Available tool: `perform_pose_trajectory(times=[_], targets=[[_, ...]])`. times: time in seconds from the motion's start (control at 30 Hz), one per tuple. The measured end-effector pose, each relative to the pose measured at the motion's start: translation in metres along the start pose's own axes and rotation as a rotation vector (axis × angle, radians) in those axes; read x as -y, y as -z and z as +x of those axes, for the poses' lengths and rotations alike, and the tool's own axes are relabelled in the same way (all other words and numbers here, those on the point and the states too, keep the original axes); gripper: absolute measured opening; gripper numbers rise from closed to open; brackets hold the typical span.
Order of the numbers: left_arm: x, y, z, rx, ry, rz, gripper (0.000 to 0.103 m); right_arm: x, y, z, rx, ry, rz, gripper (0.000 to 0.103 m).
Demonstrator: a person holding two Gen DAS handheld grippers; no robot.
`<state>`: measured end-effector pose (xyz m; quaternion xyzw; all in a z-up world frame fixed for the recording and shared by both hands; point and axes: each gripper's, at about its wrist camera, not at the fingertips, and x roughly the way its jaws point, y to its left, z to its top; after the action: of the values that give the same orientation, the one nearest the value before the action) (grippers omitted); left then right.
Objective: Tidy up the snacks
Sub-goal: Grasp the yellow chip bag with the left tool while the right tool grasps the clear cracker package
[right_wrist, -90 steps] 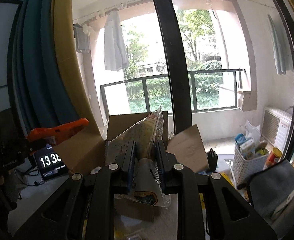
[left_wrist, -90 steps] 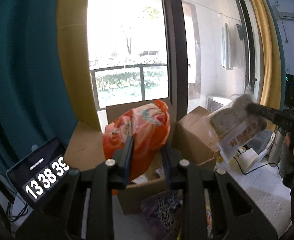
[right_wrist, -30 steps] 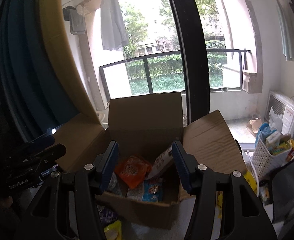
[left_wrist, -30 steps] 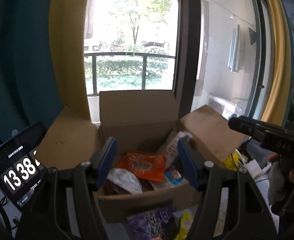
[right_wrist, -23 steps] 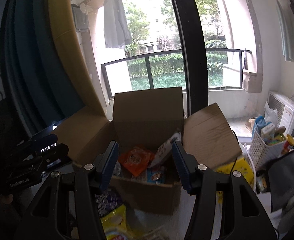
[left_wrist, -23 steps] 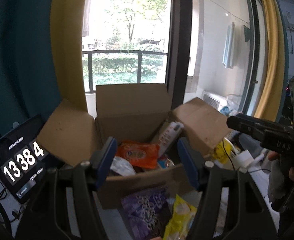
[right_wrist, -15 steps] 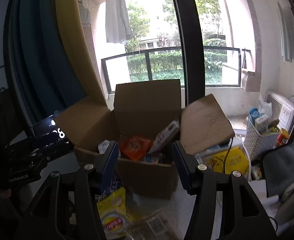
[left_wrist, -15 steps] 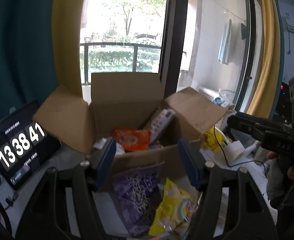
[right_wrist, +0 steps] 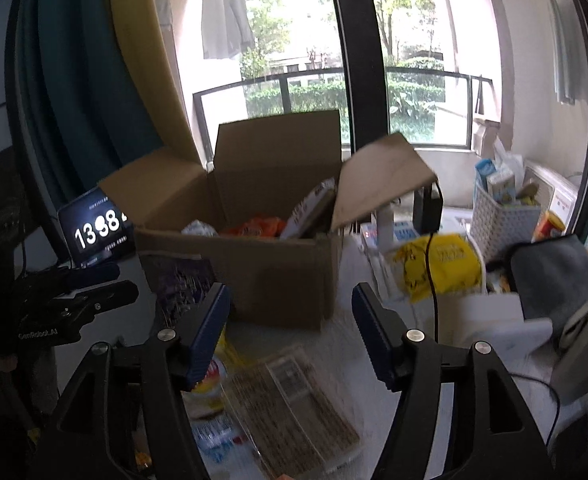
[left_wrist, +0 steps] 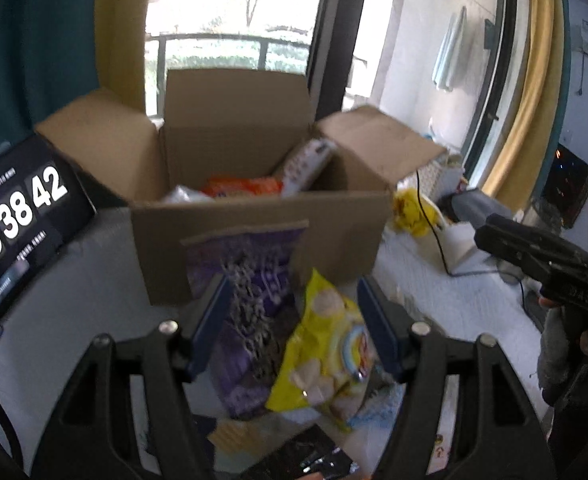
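An open cardboard box stands on the table and holds an orange bag and a white packet. It also shows in the right wrist view. My left gripper is open and empty above a purple bag and a yellow chip bag lying before the box. My right gripper is open and empty above a clear packet with a printed label and a yellow bag. The purple bag leans on the box.
A clock tablet stands left of the box. A yellow pack, a black cable, a white basket and a grey cloth lie to the right. Window and curtains stand behind.
Both grippers dropped their snacks into the box, opened, then pulled back and tilted down. The loose snacks in front of the box have come into view.
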<state>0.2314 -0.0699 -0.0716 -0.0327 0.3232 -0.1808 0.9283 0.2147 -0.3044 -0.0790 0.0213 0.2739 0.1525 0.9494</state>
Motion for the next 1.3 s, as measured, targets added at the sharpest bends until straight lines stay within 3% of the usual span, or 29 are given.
perform_pose_trajectory(times=[0.23,0.4,0.47,0.53,0.63,0.93,1.1,1.3], targets=[[-0.001,0.023,0.018,-0.082,0.003,-0.023,0.067,0.022,0.027,0.01,-0.053,-0.036,0.055,0.071],[0.002,0.034,0.03,-0.14,0.01,-0.005,0.067,0.033,0.049,0.023,-0.107,-0.088,0.07,0.086],[0.004,0.038,0.035,-0.163,0.032,0.002,0.068,0.035,0.056,0.026,-0.121,-0.099,0.064,0.087],[0.009,0.04,0.041,-0.188,0.048,0.01,0.077,0.038,0.062,0.03,-0.137,-0.117,0.062,0.087],[0.016,0.041,0.048,-0.215,0.071,0.022,0.08,0.044,0.066,0.037,-0.159,-0.139,0.071,0.087],[0.019,0.045,0.071,-0.29,0.036,0.018,0.081,0.036,0.079,0.065,-0.253,-0.227,0.027,0.088],[0.026,0.05,0.085,-0.343,0.039,0.026,0.081,0.03,0.085,0.076,-0.282,-0.228,0.001,0.088],[0.033,0.051,0.092,-0.354,0.045,0.056,0.08,0.028,0.088,0.077,-0.308,-0.211,0.0,0.084]])
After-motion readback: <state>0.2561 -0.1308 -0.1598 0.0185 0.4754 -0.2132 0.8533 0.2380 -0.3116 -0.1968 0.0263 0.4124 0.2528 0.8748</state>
